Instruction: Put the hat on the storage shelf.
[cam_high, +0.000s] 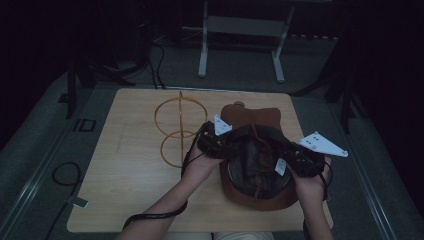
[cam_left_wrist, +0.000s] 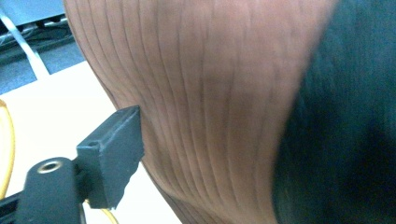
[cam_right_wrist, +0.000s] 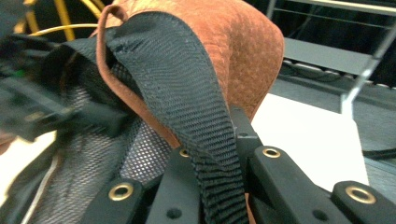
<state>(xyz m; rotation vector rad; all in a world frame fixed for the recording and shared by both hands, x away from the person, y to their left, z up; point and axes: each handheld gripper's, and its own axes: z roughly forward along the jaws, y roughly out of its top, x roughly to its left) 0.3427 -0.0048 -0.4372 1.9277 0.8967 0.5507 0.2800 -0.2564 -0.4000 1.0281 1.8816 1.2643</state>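
Hat (cam_high: 257, 165) brim pinched between right gripper (cam_right_wrist: 219, 154) jaws; left gripper (cam_high: 212, 142) jaws' state unclear

Brown hat (cam_high: 257, 150) upside down, mesh-lined opening up, above table's right half.

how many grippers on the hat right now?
2. Left gripper holds the hat at its left rim; right gripper clamps its black band at the right rim.

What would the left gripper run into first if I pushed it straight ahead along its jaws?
The brown hat: its ribbed side sits right against the left gripper, apparently touching the visible jaw already. Depth is hard to judge.
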